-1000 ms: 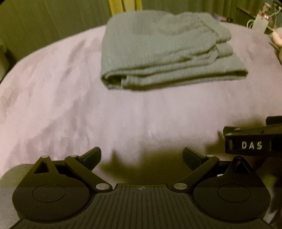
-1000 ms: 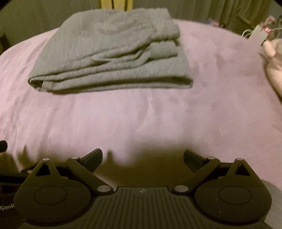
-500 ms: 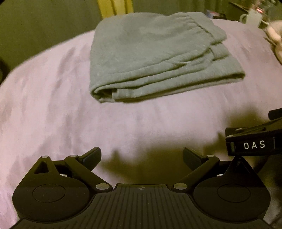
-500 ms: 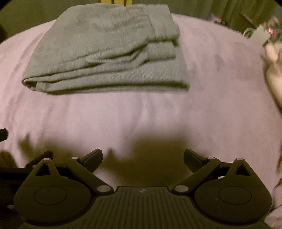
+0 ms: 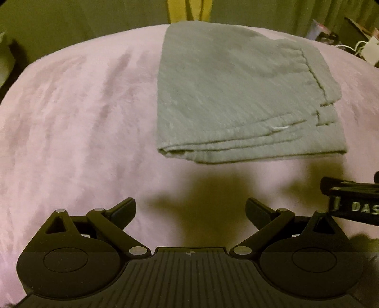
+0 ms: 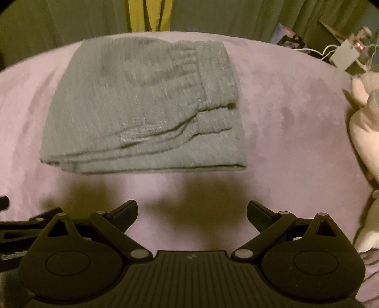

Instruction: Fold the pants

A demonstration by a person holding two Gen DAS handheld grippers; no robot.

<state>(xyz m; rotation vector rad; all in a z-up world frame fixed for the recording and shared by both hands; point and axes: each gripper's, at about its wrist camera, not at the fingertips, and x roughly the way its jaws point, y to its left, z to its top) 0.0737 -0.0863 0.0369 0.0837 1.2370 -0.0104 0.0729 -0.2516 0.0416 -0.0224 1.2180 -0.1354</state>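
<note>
The grey pants [image 5: 239, 94] lie folded into a compact stack of several layers on the pink-purple bed cover [image 5: 71, 123]. In the left wrist view they fill the upper right of the frame, their layered folded edge facing the camera across the middle. The left gripper [image 5: 190, 209] sits at the bottom centre, its 2 fingers spread wide with nothing between them, only bare cover and shadow in the gap. The pants are apart from it, above and slightly right of the gap. At the right edge, just above the left gripper's body, part of the other tool shows with the letters "DAS".

In the right wrist view the pants [image 6: 142, 111] occupy the upper centre-left, the gathered elastic waistband on the right side of the stack. The right gripper [image 6: 192, 210] at the bottom centre is likewise spread apart and empty, the folded edge lying above it and not touching. A pale plush object [image 6: 364, 132] rests at the right edge, and green curtains [image 6: 213, 16] hang behind the bed.
</note>
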